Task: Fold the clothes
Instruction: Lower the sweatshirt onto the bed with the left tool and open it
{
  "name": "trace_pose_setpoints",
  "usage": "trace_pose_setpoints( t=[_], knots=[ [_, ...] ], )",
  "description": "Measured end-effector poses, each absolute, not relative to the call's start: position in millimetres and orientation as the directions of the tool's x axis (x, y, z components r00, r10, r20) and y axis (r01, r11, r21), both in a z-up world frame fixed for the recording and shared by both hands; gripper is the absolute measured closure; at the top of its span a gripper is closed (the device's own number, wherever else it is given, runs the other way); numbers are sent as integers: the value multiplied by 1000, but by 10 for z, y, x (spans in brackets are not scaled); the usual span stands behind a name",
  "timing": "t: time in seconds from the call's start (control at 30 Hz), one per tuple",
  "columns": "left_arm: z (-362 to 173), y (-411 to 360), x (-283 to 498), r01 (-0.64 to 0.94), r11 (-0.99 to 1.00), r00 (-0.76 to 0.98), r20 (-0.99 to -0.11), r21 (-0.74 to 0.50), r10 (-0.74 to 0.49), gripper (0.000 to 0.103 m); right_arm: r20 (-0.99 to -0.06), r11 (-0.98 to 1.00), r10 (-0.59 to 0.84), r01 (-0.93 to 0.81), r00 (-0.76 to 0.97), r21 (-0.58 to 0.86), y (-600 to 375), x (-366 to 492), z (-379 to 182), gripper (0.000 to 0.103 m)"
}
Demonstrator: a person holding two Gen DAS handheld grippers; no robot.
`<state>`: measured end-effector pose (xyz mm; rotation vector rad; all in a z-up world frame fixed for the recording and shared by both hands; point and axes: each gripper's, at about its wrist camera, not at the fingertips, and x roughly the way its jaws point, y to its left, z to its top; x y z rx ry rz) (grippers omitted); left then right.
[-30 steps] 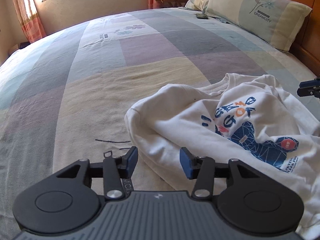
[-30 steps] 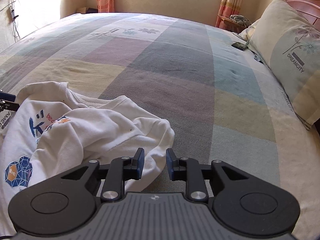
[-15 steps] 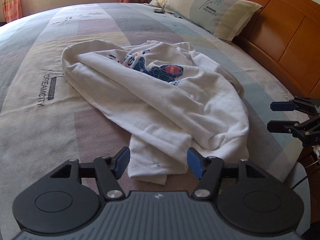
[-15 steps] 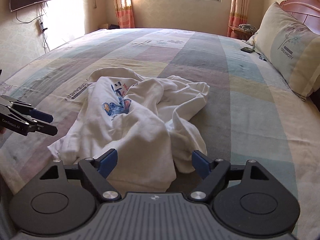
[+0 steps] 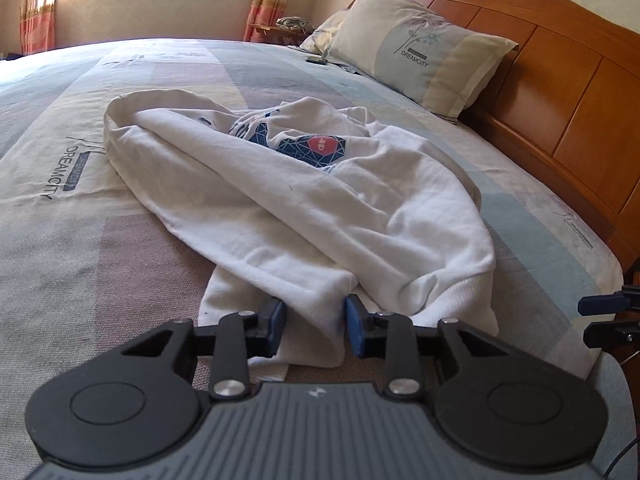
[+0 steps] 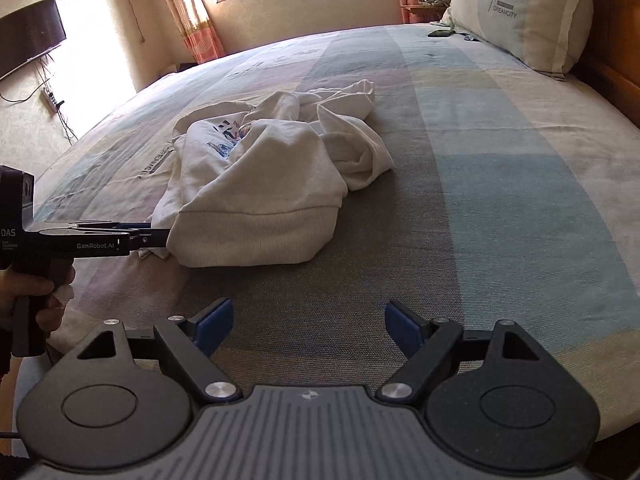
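Bedroom light falls across a patchwork bedspread (image 6: 500, 184), and near its edge the scene has shifted within the last second: both tongs have backed off from close over the cloth toward the bedside, and the left gripper (image 5: 314, 326) has now pushed in low again so that a bunched fold of the white sweatshirt (image 5: 304, 200) sits between its blue pads. Its jaws stand partly apart around that fold, not yet clamped. That reads as a grasp being set up on the near hem so the heap can be spread for folding. The right gripper (image 6: 308, 326) hovers wide open and empty over bare bedspread, level and short of the ribbed hem. Farther off, the sweatshirt lies crumpled mid-bed, print half buried; a pillow (image 5: 420, 50) leans on the headboard (image 5: 560, 92).
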<state>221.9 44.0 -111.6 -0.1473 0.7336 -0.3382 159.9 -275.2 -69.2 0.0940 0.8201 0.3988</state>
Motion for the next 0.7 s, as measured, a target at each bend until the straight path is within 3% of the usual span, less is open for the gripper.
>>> trace_pose_setpoints(
  t=[0.07,0.13,0.37,0.7],
  knots=[
    [-1140,413,2220,245,933,699,-619,-263,-358,79,-692,925,379,-285,614,252,-2810,1544,-723,16],
    [-1135,385,2217,244,933,701,-617,-264,-358,99,-695,924,381,-283,610,257,-2786,1563,-738,16],
    [-878,703,2175,210,947,737,-598,-242,-316,101,-695,919,390,-304,604,252,-2665,1605,-737,16],
    [-652,1466,2247,35,987,761,-636,-160,-130,101,-708,918,391,-301,589,257,-2569,1691,-773,16]
  ],
)
